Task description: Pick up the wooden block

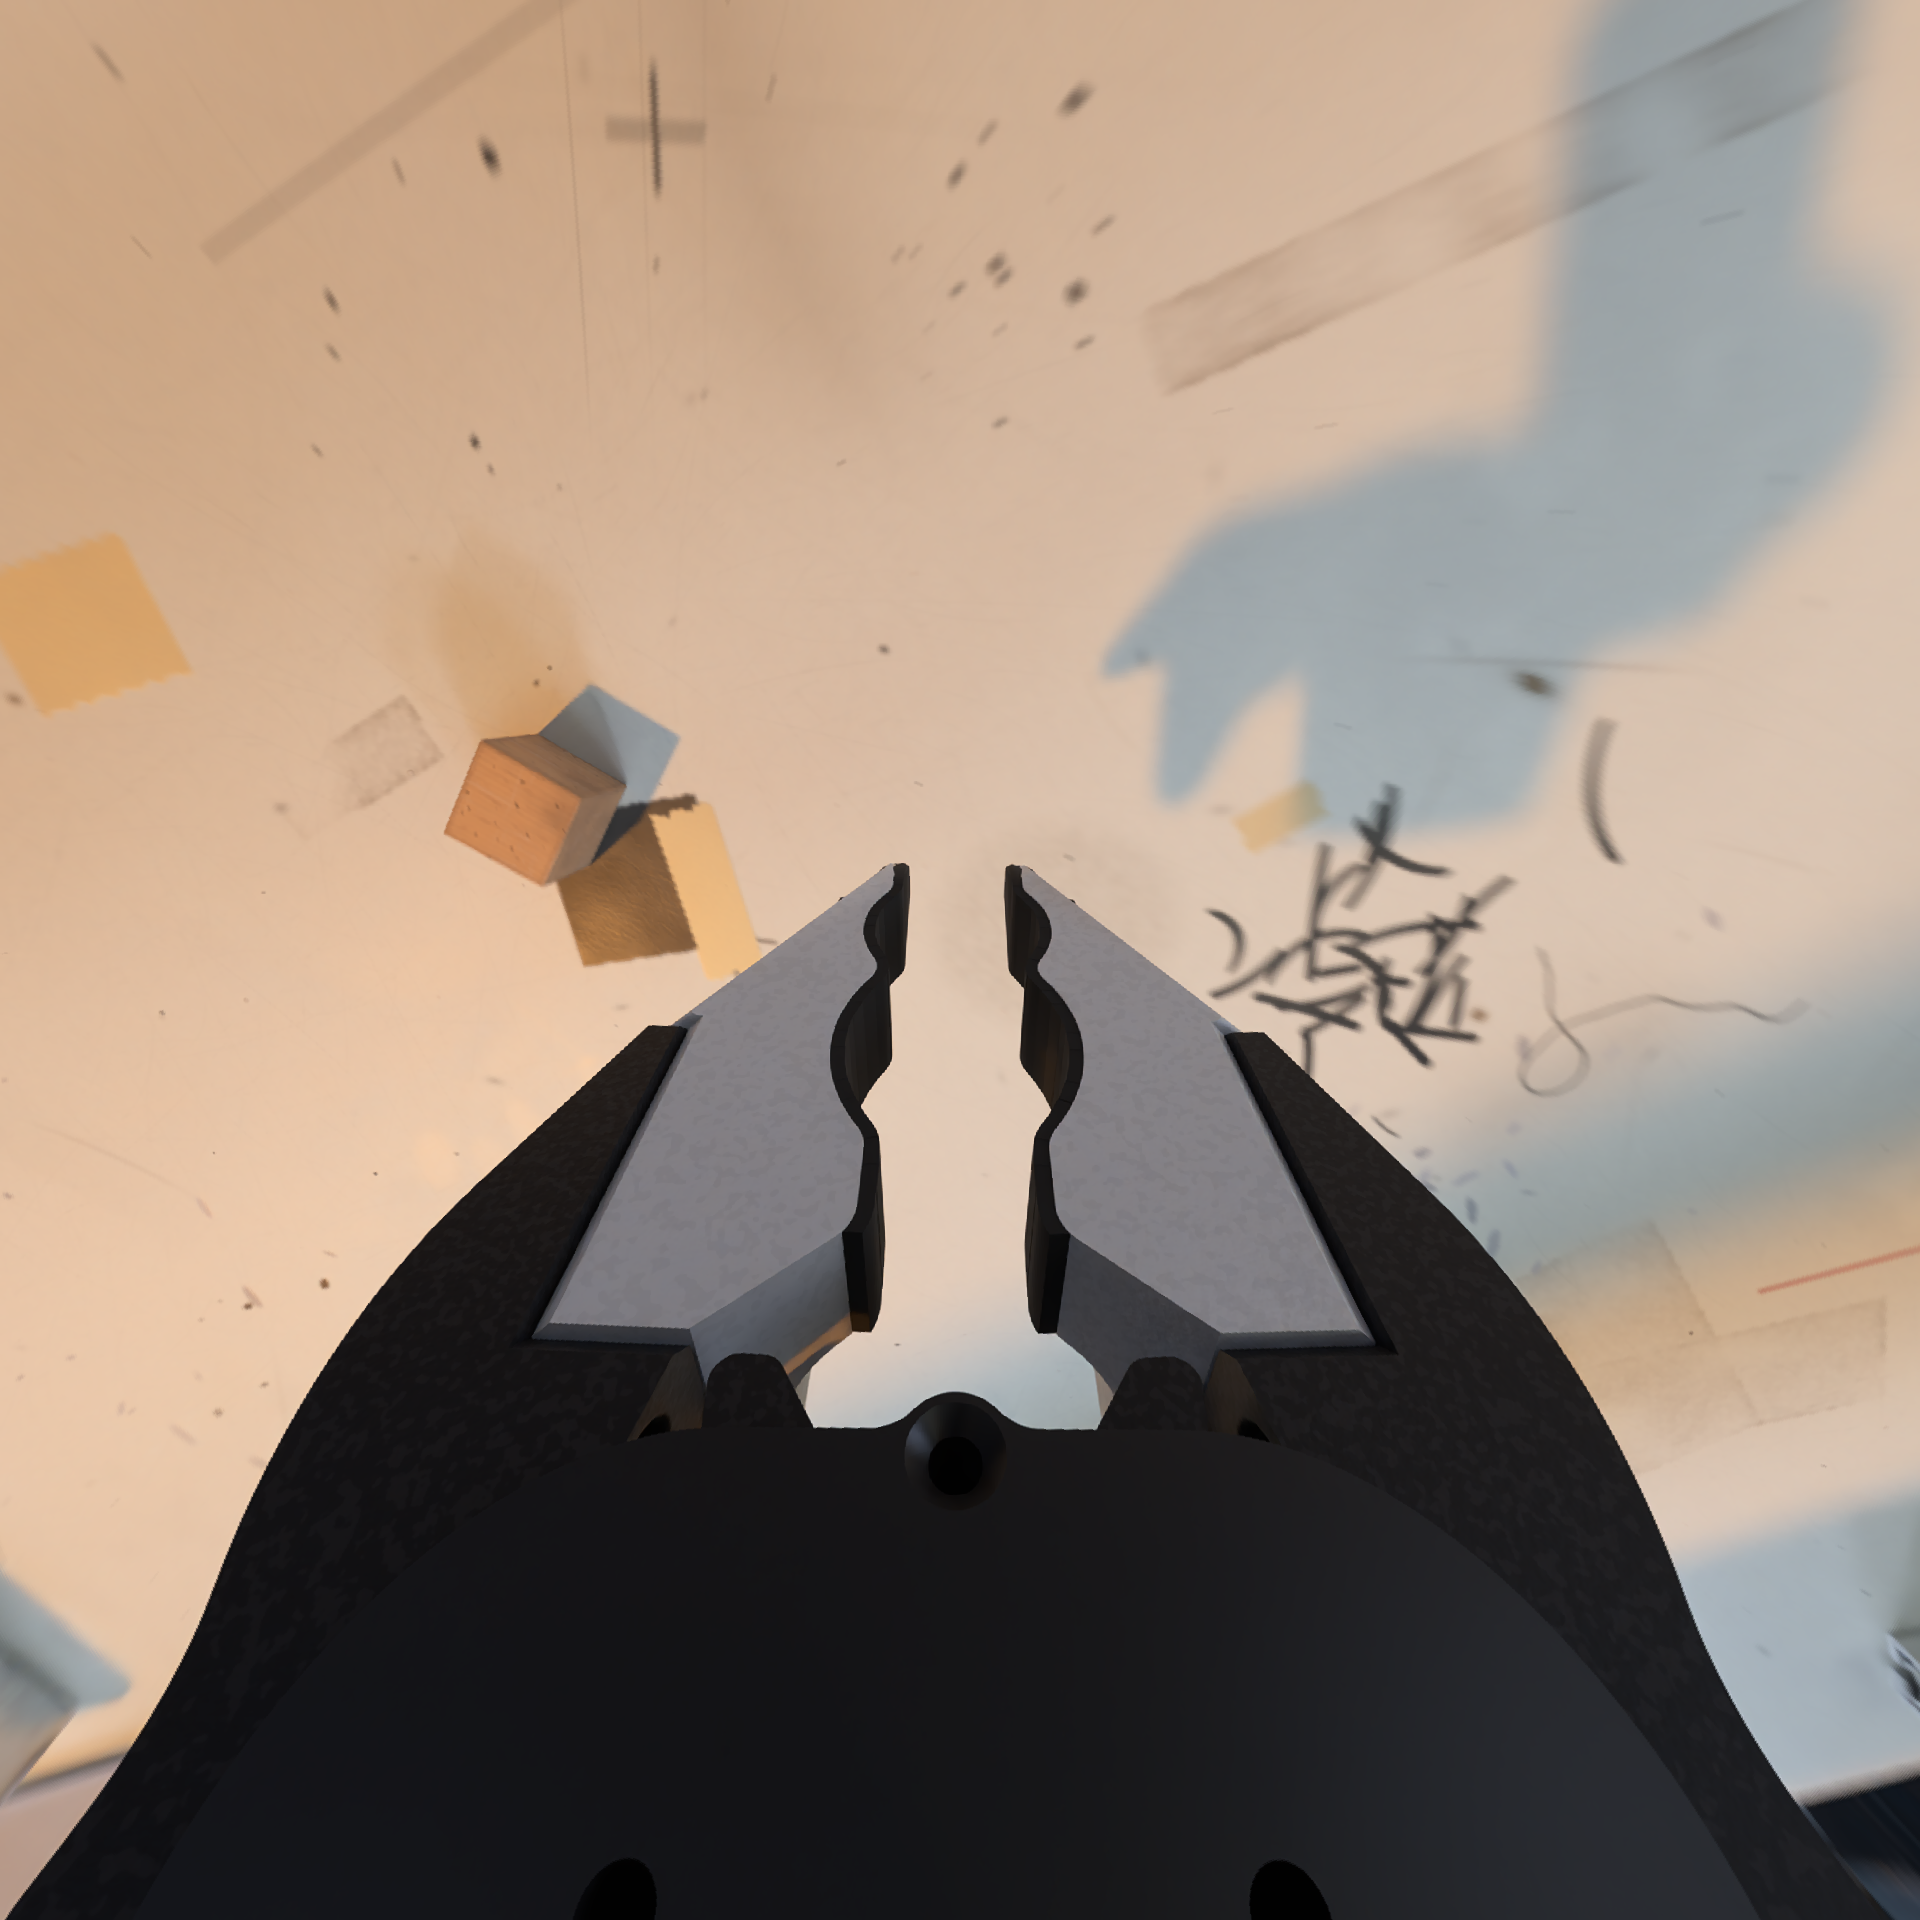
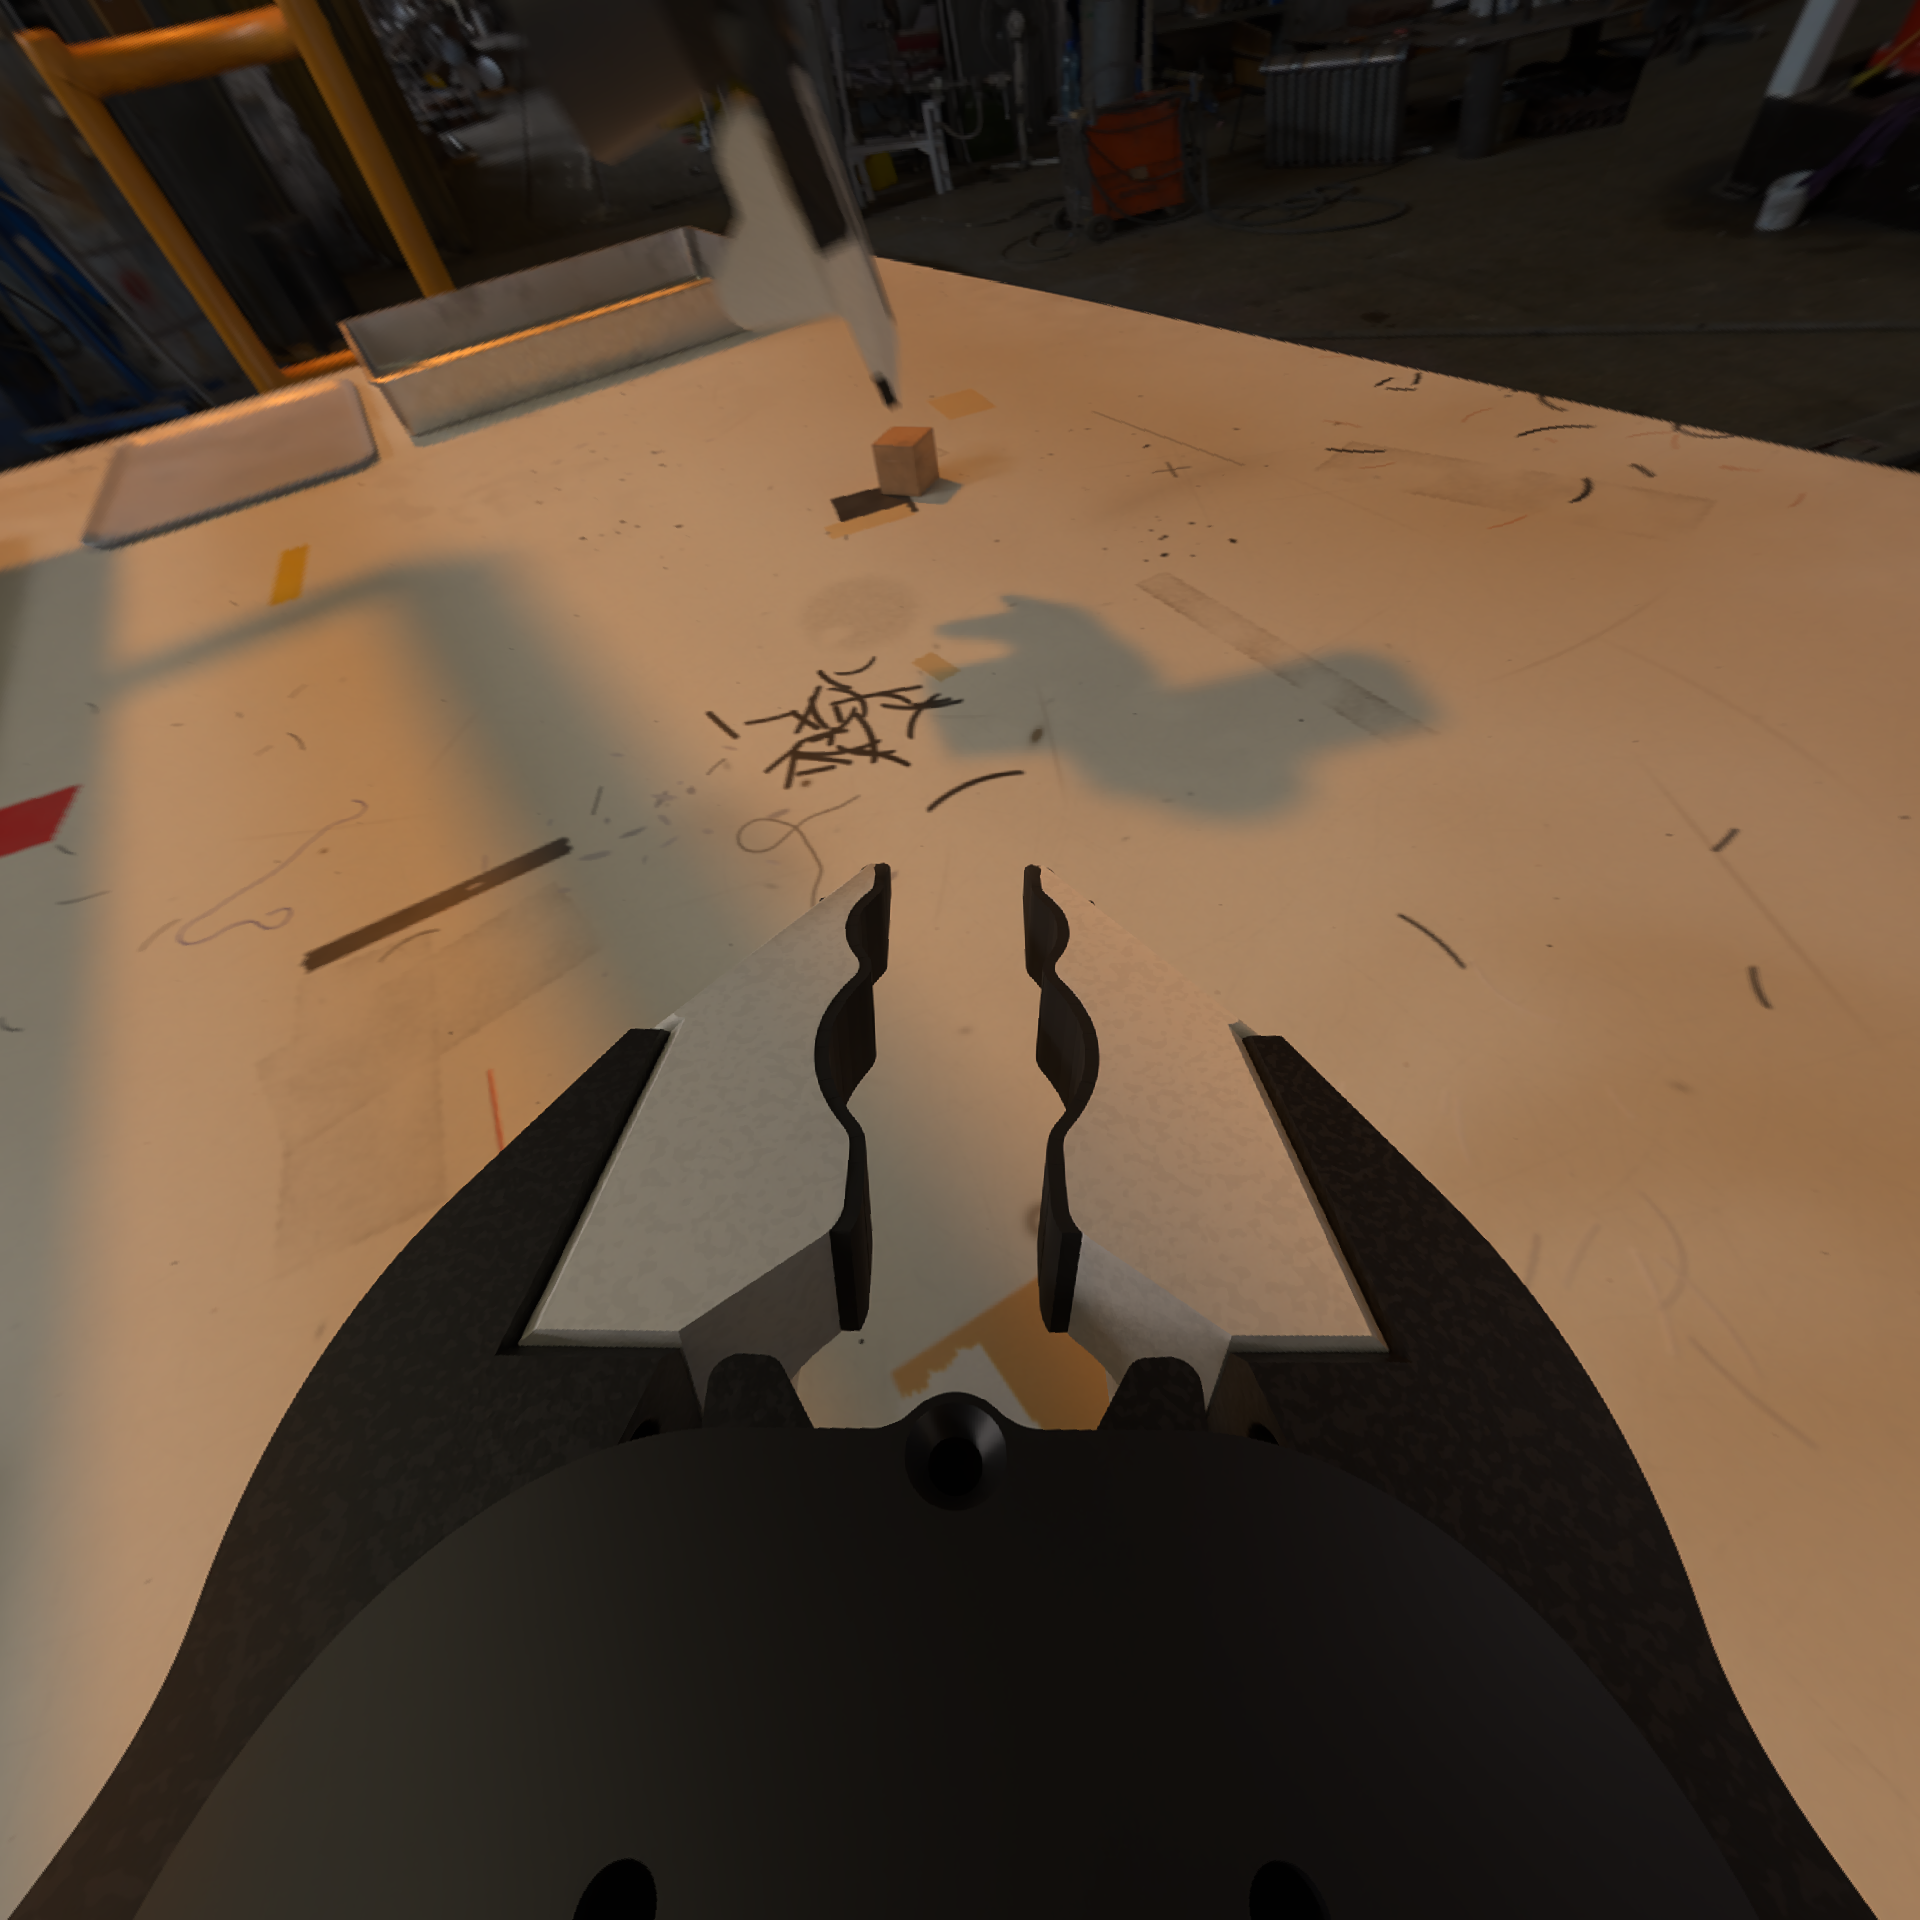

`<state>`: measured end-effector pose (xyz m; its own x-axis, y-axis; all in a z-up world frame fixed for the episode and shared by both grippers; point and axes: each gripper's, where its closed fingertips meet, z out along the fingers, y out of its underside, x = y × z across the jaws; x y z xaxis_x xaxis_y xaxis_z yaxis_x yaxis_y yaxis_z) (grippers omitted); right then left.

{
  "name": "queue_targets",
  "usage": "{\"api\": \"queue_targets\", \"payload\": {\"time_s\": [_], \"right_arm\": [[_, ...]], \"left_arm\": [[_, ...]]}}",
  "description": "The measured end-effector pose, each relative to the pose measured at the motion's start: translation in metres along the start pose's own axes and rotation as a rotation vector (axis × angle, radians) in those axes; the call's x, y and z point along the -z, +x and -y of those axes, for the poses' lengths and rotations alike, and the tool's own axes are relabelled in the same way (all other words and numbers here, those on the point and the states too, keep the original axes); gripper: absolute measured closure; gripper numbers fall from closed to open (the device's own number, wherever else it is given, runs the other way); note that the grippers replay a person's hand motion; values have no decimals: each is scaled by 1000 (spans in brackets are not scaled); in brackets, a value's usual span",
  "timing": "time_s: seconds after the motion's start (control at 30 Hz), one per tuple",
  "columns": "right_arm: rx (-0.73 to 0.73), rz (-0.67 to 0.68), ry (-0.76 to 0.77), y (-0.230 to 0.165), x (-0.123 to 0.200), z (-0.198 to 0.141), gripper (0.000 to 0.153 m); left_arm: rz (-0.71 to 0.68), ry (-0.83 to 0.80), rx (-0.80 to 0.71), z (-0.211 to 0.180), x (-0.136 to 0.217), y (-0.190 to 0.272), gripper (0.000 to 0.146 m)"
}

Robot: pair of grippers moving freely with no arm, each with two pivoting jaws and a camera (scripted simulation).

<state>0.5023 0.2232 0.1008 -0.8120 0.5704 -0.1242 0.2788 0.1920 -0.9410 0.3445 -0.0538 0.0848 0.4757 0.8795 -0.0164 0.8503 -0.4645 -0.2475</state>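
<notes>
A small wooden block (image 1: 527,807) sits on the beige table, left of and beyond my left gripper (image 1: 957,873). The left gripper looks down from above it, open and empty, with a narrow gap between the fingers. In the right wrist view the block (image 2: 905,460) stands far ahead near the table's back. The left gripper (image 2: 886,392) hangs just above it, blurred. My right gripper (image 2: 957,873) is open and empty, low over the table's near half, far from the block.
A metal tray (image 2: 540,343) and a flat grey tray (image 2: 229,468) lie at the back left. A pile of black shavings (image 2: 836,727) lies mid-table, also seen in the left wrist view (image 1: 1361,966). Yellow tape patches (image 1: 665,894) lie beside the block. A yellow frame (image 2: 187,156) stands behind.
</notes>
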Motion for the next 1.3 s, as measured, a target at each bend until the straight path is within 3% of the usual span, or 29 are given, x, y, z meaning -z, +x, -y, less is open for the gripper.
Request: {"api": "queue_targets", "payload": {"time_s": [0.1,0.17,0.3,0.4,0.53,0.77,0.9,1.03,1.13,1.3], "right_arm": [[34,-41,2,4,1,0,127],[53,-53,7,4,0,0,127],[97,-73,16,6,-4,-3,127],[69,-93,0,8,-7,-10,124],[62,-84,-54,1,-8,-18,124],[96,-102,-159,-8,-7,-22,125],[71,-123,-165,-6,-8,-22,125],[53,-132,-196,0,-11,-25,125],[44,-132,-224,4,-13,-25,125],[34,-132,-267,10,-17,-24,125]], "left_arm": [[-13,281,-52,-22,52,32,124],[-20,476,-79,-48,76,57,107],[-175,624,-27,-115,73,106,101],[-342,720,86,-142,61,130,92],[-345,940,160,-149,69,123,90],[-289,1111,119,-148,116,82,96],[-239,1122,178,-140,152,-2,88],[-96,903,129,-119,135,-87,84],[-21,765,-55,-89,106,-119,88],[-114,578,-469,-35,45,-123,89]]}}
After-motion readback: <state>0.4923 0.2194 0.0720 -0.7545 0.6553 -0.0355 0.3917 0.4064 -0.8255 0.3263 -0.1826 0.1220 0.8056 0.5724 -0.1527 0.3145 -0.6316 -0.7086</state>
